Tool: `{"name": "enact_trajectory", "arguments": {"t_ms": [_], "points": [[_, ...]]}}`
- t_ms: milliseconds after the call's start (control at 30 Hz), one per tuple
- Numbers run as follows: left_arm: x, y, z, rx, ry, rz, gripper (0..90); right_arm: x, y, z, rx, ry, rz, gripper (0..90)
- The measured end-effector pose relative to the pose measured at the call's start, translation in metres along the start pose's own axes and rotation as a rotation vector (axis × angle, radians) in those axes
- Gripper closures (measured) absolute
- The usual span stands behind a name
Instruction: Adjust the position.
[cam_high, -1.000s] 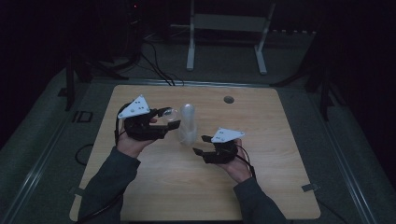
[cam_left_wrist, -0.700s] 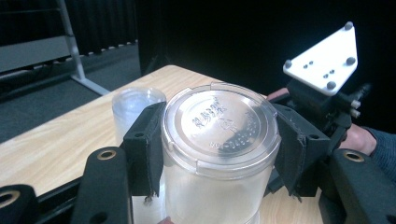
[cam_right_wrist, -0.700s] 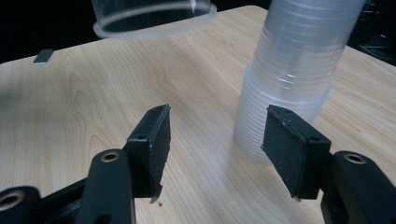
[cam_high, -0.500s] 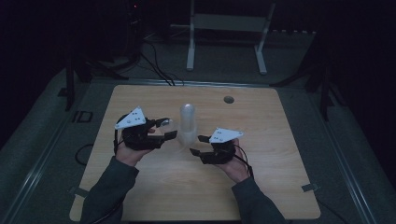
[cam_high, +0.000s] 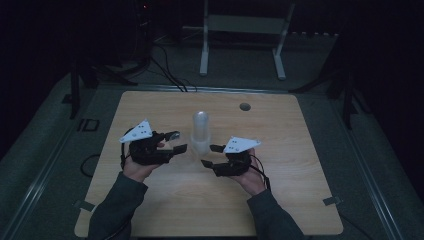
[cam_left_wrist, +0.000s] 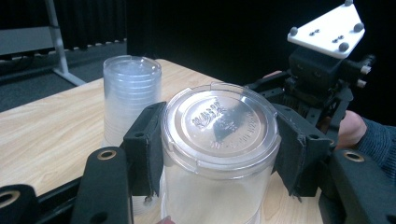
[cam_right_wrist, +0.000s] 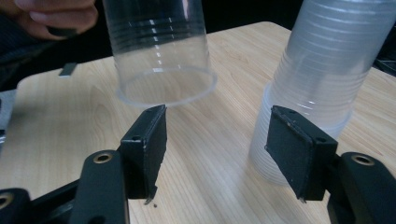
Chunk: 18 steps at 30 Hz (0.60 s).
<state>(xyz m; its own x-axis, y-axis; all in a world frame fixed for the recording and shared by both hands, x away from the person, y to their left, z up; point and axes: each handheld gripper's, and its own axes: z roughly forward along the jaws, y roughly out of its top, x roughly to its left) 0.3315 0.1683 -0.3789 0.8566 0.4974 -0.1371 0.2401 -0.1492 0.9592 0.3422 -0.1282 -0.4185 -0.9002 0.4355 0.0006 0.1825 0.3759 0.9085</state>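
While held upside down in the left gripper (cam_high: 176, 141), a clear cup (cam_left_wrist: 219, 154) sits clamped between both pads, base facing the camera, lifted off the table (cam_high: 150, 107) just left of the cup stack (cam_high: 200, 131). In the right gripper view the same cup (cam_right_wrist: 161, 51) hangs with its rim clear of the wood, apart from the stack (cam_right_wrist: 322, 70). Right gripper (cam_high: 212, 155) is just right of the stack's foot, jaws spread, nothing between them; the stack shows just beyond its right pad.

Progress, as judged: one cup is separated from the stack and in hand; setting it down somewhere is left, and many cups remain nested. The right gripper looks placed to steady the stack.

Table is pale wood, bare except for the stack and a small dark disc (cam_high: 244, 106) far behind the stack to the right. Room is dark, grey floor, cables (cam_high: 167, 75) and a white metal frame (cam_high: 242, 35) beyond the stack.
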Motion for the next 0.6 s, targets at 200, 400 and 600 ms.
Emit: {"name": "enact_trajectory", "arguments": {"t_ms": [200,400,600], "points": [[0.001,-0.007,0.002,-0.013,-0.006,-0.008,41.1,0.000,0.002,-0.003,-0.022,0.017,-0.002,35.5],[0.004,-0.013,0.002,-0.036,-0.021,-0.026,41.1,0.001,0.002,-0.004,-0.041,0.041,0.008,32.3],[0.007,-0.018,0.003,-0.052,-0.042,-0.049,41.1,0.000,0.004,-0.005,-0.079,0.080,0.027,30.6]]}}
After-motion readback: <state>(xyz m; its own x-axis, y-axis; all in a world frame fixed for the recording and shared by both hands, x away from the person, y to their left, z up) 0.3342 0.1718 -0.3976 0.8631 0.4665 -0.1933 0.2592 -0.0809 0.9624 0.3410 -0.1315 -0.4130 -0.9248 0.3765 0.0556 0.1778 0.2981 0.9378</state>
